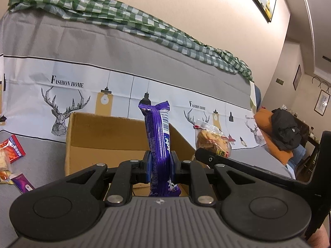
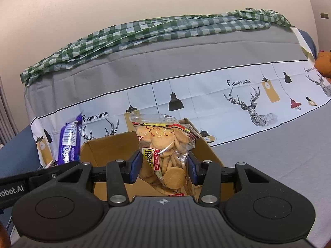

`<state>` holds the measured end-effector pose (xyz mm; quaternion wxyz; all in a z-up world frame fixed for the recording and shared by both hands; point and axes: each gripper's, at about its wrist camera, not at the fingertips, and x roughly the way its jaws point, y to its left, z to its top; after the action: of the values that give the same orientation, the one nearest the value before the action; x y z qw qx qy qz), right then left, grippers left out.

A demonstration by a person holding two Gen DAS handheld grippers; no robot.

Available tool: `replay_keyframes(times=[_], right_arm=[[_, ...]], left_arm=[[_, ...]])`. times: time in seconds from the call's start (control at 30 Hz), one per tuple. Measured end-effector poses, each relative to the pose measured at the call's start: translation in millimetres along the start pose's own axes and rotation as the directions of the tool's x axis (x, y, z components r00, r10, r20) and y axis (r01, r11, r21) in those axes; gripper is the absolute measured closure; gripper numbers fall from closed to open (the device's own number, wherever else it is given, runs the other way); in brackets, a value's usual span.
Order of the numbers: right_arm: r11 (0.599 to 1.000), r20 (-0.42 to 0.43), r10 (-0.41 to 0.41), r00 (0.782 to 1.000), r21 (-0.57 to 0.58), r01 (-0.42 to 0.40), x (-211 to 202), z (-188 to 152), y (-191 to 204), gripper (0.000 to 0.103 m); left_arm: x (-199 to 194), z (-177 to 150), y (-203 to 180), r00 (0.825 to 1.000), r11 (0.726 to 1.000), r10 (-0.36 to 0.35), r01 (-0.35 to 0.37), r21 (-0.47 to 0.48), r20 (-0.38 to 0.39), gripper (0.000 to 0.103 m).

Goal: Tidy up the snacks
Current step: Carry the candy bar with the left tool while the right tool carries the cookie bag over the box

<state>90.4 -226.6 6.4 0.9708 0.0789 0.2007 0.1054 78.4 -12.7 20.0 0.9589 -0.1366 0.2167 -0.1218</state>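
Note:
My left gripper (image 1: pixel 160 165) is shut on a purple snack bar (image 1: pixel 158 136), which stands upright just above the open cardboard box (image 1: pixel 91 142). My right gripper (image 2: pixel 163 168) is shut on a clear bag of round biscuits (image 2: pixel 165 150), held over the same cardboard box (image 2: pixel 115 144). In the left wrist view the biscuit bag (image 1: pixel 213 140) shows to the right with the other gripper's arm under it. From the right wrist view the purple bar (image 2: pixel 69 142) appears at the left.
The box sits on a grey sofa seat (image 2: pixel 279 150) with a deer-print cover (image 1: pixel 62 95). Loose snack packets (image 1: pixel 10 148) lie at the left in the left wrist view. A green checked cloth (image 1: pixel 124 18) drapes the sofa back. Dark clothing (image 1: pixel 285 128) lies far right.

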Motion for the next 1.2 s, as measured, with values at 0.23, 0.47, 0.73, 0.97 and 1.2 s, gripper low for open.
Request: replay_keyframes(times=[0.23, 0.47, 0.73, 0.97, 1.2], right_arm=[[1.0, 0.004, -0.004, 1.0, -0.009, 0.004, -1.4, 0.1, 1.9, 0.056], [0.999, 0.013, -0.009, 1.0, -0.035, 0.01, -2.7, -0.9, 6.1, 0.056], [0.999, 0.011, -0.02, 1.0, -0.045, 0.02, -2.3, -2.9, 8.8, 0.056], [0.998, 0.011, -0.023, 1.0, -0.054, 0.023, -1.5, -4.2, 11.0, 0.056], [0.998, 0.011, -0.02, 1.0, -0.059, 0.02, -1.0, -4.3, 12.0, 0.056]], left_arm=[[0.9, -0.5, 0.1, 1.0, 1.0, -0.001, 0.001, -0.003, -0.003, 0.085], [2.4, -1.7, -1.9, 1.0, 1.0, 0.001, -0.001, -0.01, -0.009, 0.085], [3.8, -1.9, -1.5, 1.0, 1.0, 0.006, -0.007, -0.011, -0.016, 0.085], [3.6, -1.9, -0.3, 1.0, 1.0, 0.008, -0.008, -0.02, -0.019, 0.085], [3.4, -2.5, -0.8, 1.0, 1.0, 0.009, -0.009, -0.02, -0.017, 0.085]])
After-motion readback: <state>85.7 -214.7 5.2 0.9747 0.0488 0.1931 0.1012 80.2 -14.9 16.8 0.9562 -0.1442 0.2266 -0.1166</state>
